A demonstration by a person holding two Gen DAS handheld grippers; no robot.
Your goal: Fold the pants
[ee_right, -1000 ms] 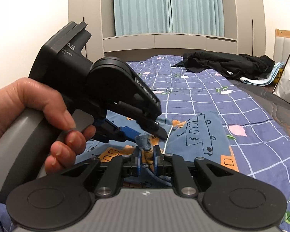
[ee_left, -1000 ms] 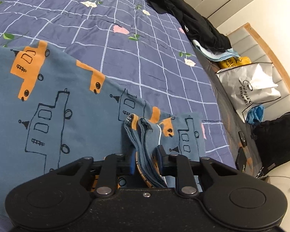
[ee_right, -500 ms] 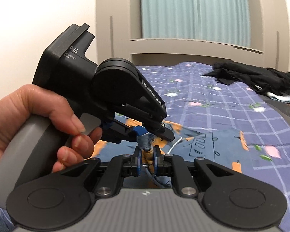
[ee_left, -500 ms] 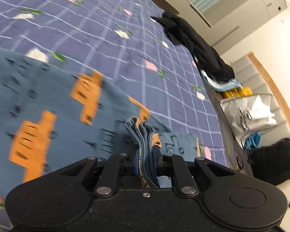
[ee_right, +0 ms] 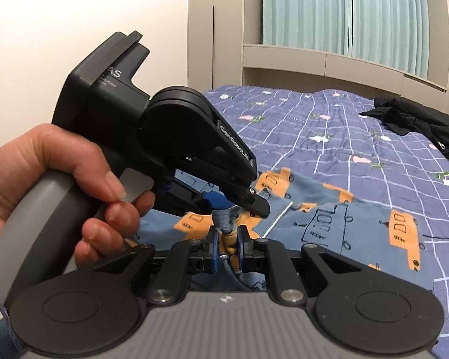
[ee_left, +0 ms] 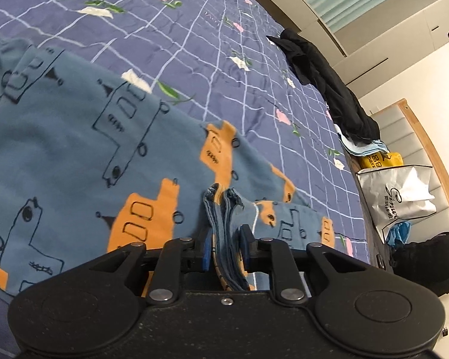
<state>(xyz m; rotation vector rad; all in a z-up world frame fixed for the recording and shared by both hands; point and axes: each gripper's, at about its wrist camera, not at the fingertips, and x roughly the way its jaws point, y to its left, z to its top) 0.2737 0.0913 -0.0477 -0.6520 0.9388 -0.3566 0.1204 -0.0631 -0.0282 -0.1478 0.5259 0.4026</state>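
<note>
Pants, blue cotton-looking ones printed with orange and outlined trucks, lie spread over the checked bedspread, with one bunched edge lifted off it. The left gripper has its jaws closed narrow on a thick stack of gathered layers; frayed hem edges stand up between the blue pads. The right gripper pinches a similar wad of the same fabric, its jaws drawn in tight, and a white drawstring trails out just beside it. The left hand shows in the right wrist view, wrapped round its tool's grey handle, that tool nosing in right above the right one's pinch.

This cloth looks light, soft and limp: it will sag and drape from any held point, and loose layers may slide apart if only the top one is caught. Several plies together, near a hem or the waistband, seem the soundest hold. A black garment and a white bag lie well apart from the work.
</note>
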